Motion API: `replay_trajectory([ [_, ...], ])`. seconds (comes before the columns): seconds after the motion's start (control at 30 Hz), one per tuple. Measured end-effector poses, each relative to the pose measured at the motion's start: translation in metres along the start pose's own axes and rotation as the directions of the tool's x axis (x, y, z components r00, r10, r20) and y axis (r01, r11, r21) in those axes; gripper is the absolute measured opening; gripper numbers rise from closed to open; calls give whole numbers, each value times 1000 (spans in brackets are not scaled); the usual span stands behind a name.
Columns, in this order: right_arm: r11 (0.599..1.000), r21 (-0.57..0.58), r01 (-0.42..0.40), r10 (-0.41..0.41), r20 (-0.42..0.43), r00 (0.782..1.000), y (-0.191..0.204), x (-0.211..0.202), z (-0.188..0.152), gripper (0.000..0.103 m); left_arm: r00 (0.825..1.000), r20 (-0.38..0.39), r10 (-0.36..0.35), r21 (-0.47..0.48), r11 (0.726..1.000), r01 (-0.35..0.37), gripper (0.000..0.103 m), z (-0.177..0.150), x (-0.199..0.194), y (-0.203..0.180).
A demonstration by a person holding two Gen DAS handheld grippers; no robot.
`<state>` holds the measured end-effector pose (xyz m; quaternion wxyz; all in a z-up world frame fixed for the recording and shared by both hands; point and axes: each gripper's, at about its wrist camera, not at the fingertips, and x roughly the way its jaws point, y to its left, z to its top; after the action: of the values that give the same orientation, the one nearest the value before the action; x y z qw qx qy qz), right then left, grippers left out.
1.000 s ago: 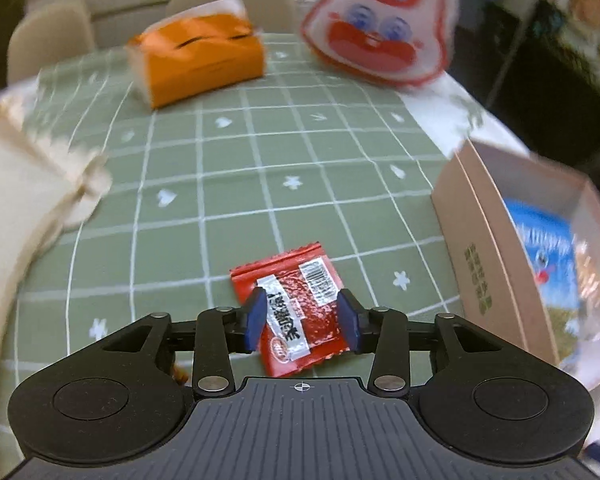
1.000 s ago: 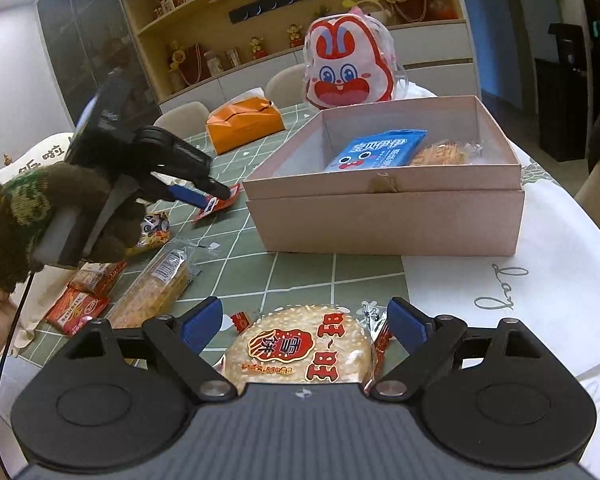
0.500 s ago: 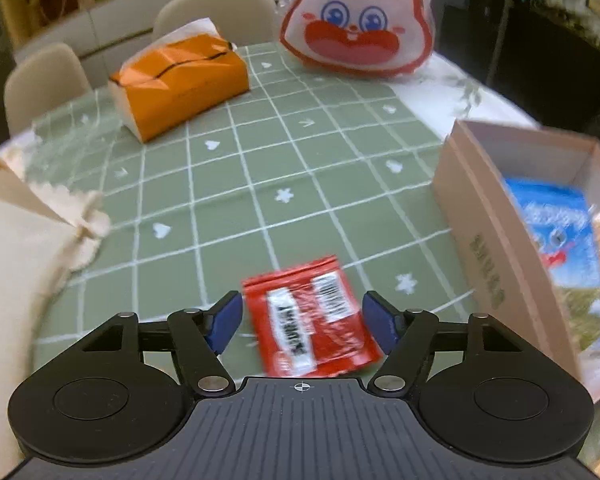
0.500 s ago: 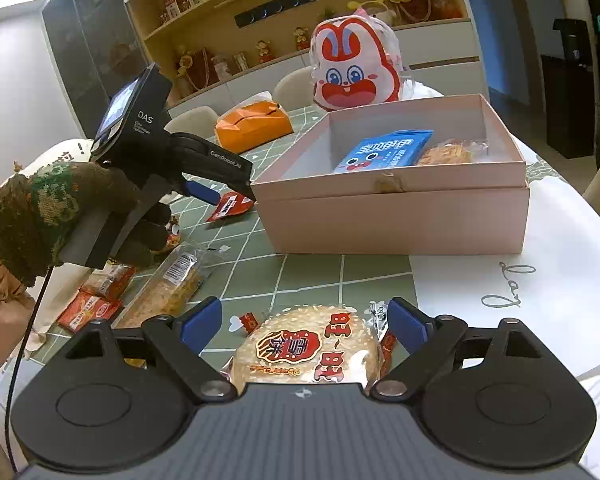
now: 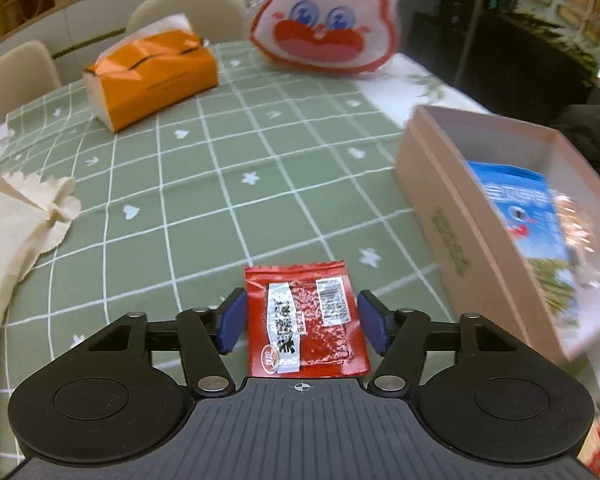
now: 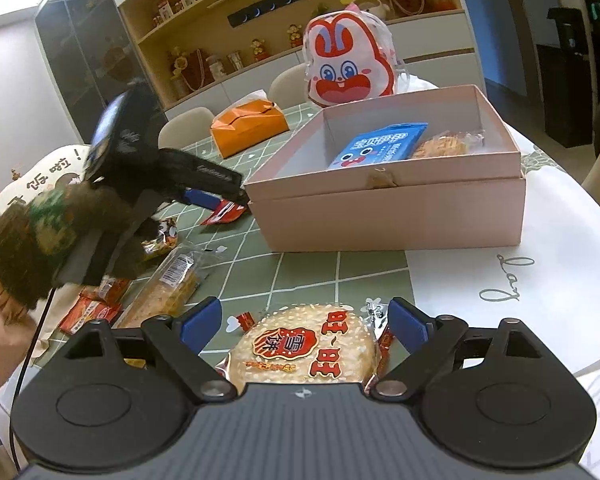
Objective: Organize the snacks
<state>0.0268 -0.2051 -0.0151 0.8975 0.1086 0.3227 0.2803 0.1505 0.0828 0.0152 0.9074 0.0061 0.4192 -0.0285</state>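
Note:
A small red snack packet (image 5: 304,320) lies flat on the green checked cloth between the blue pads of my left gripper (image 5: 301,320). Its jaws are closing around the packet, with thin gaps left on both sides. In the right wrist view, that left gripper (image 6: 220,200) hovers over the same red packet (image 6: 224,213), close to the pink box (image 6: 392,216). My right gripper (image 6: 306,322) stands open around a round rice cracker pack (image 6: 304,348), its pads well clear of it. The pink box (image 5: 452,232) holds a blue packet (image 6: 380,146) and a clear-wrapped snack.
An orange tissue box (image 5: 152,76) and a red-and-white rabbit bag (image 5: 328,20) stand at the table's far side. Several loose snacks, among them a long wrapped bar (image 6: 168,288), lie at the left. A cream cloth (image 5: 12,232) hangs on the left edge.
The left gripper released the red packet, opened wide, then narrowed around it again; the packet now lies straighter between the pads. The right gripper has not moved.

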Motion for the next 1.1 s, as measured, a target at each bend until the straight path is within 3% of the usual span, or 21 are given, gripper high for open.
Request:
replay_trajectory([
  [0.03, 1000, 5, 7, -7, -1, 1000, -1, 0, 0, 91, 1000, 14, -1, 6, 1000, 1, 51, -2, -6, -1],
  [0.23, 999, 40, 16, -16, -20, 1000, -5, 4, 2, 93, 989, 120, -92, -27, 995, 96, 49, -17, -60, 2],
  [0.4, 999, 34, 17, -16, -24, 1000, -5, 4, 2, 93, 954, 203, -220, -32, 973, 231, 48, -39, -107, -6],
  [0.57, 999, 35, 34, -34, -4, 999, -6, -4, 3, 93, 929, 117, -352, 72, 936, 345, 48, -80, -127, -43],
  [0.7, 993, -73, 90, -88, 31, 996, 2, -21, -1, 93, 917, 15, -399, 117, 911, 395, 48, -108, -117, -65],
  [0.77, 982, -144, 121, -119, 22, 993, 9, -28, -6, 93, 918, -8, -397, 131, 909, 395, 48, -117, -112, -72],
  [0.9, 962, -240, 127, -141, -42, 989, 19, -30, -20, 93, 942, -3, -335, 155, 931, 332, 49, -124, -105, -72],
  [1.1, 963, -252, 98, -128, -105, 986, 28, -21, -27, 95, 961, 20, -275, 181, 946, 267, 52, -132, -106, -67],
])
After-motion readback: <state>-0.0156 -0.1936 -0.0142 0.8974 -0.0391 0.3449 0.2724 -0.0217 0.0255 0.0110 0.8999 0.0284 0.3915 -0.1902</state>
